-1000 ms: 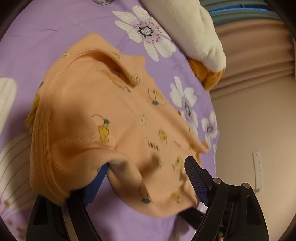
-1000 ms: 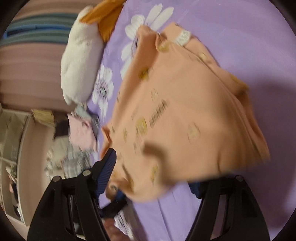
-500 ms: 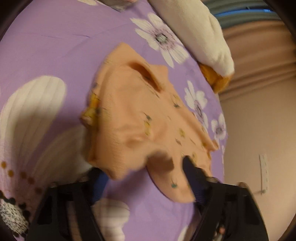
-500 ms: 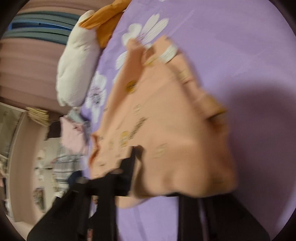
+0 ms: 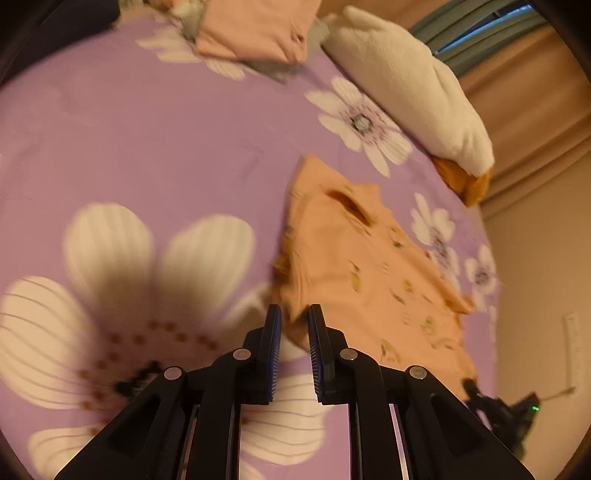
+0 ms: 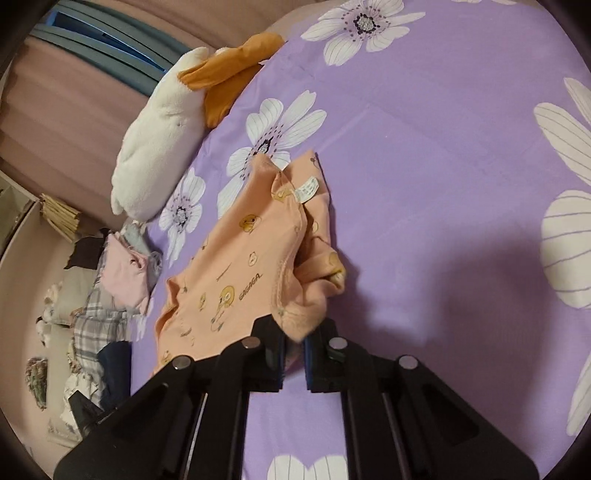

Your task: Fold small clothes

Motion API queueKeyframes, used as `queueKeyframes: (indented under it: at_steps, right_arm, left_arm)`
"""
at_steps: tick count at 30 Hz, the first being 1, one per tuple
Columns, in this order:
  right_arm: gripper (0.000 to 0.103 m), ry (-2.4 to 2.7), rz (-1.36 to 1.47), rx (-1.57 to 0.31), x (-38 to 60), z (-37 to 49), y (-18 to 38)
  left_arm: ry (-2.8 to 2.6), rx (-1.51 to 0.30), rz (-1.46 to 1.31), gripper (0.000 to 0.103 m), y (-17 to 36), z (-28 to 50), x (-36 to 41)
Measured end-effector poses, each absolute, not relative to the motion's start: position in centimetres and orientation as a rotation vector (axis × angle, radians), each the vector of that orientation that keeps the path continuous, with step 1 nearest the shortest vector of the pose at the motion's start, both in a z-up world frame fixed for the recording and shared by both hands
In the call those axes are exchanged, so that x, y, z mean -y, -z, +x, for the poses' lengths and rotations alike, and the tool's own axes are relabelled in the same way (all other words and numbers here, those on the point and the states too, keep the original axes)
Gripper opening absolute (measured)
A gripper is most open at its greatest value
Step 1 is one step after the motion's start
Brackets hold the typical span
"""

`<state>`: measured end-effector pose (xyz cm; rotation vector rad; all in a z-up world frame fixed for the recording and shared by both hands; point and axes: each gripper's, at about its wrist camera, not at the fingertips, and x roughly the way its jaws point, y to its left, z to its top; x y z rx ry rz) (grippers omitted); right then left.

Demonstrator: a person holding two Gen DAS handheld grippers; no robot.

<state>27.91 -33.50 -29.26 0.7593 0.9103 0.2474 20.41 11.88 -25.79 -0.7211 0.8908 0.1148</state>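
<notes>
1. A small orange shirt (image 6: 255, 254) with yellow duck prints lies on a purple bedsheet (image 6: 424, 155) patterned with big white flowers
2. In the right wrist view the shirt is folded over along its right side, with a white label (image 6: 307, 189) showing near the far end and the near corner bunched up
3. The right gripper (image 6: 293, 345) has its jaws narrowed to a small gap, and the bunched near corner of the shirt sits between the blue pads; it appears pinched, though the tips are partly hidden by the cloth
4. The left gripper (image 5: 293, 325) also has its jaws drawn close with a narrow gap; the shirt's (image 5: 369, 273) near edge lies just at the tips, and I cannot tell whether any cloth is actually caught between them
5. In the left wrist view, which is somewhat blurred, the shirt lies flat on the sheet (image 5: 166, 140), with its neck opening towards the far side
6. A white plush toy (image 6: 162, 133) with an orange part lies at the far edge of the bed, apart from the shirt
7. A folded pink garment (image 5: 255, 29) rests on the far part of the bed in the left view
8. More clothes (image 6: 110, 291) are heaped beside the bed in the right view
</notes>
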Motion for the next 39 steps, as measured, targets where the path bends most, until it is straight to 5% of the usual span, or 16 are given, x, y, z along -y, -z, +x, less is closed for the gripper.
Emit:
queueKeyframes:
  at_steps: [5,6,8,11,22,24,25,26,27,31,39]
  right_arm:
    - [0.013,-0.248,0.719,-0.986,32.6,26.8,28.9]
    - [0.016,-0.256,0.713,-0.999,32.3,26.6,28.8]
    - [0.028,-0.313,0.724,-1.016,31.6,26.2,28.8]
    - [0.054,-0.365,0.782,-1.029,30.6,26.1,29.8]
    - [0.052,-0.361,1.083,-0.975,29.1,29.8,33.5]
    - [0.052,-0.335,1.090,-0.972,28.7,30.8,33.5]
    - [0.049,-0.322,1.092,-0.969,28.4,31.3,33.4]
    - [0.036,-0.315,1.078,-0.960,28.2,31.8,33.3]
    - [0.011,-0.278,1.045,-0.938,28.0,32.2,33.3]
    - [0.009,-0.303,1.047,-0.881,28.8,32.3,34.5]
    - [0.009,-0.482,0.894,-0.804,30.8,24.8,27.5]
  left_arm:
    - [-0.010,-0.986,-0.857,0.020,27.0,20.2,-11.2]
    - [0.058,-1.021,-0.911,0.028,27.8,20.2,-10.6]
    - [0.174,-1.050,-1.007,0.066,29.3,20.7,-9.4]
    - [0.233,-1.004,-1.095,0.066,31.1,21.7,-7.9]
    - [0.197,-0.852,-1.121,0.070,31.4,28.2,-5.2]
    - [0.142,-0.856,-1.137,0.058,31.7,28.9,-5.6]
    - [0.090,-0.866,-1.135,0.033,31.9,29.3,-5.6]
    - [0.030,-0.881,-1.123,0.019,32.3,29.7,-5.8]
    - [0.010,-0.869,-1.127,0.019,32.9,29.9,-5.9]
    - [-0.075,-0.865,-0.913,0.016,30.3,29.2,-4.1]
    - [0.068,-0.828,-0.783,0.014,26.2,19.2,-3.7]
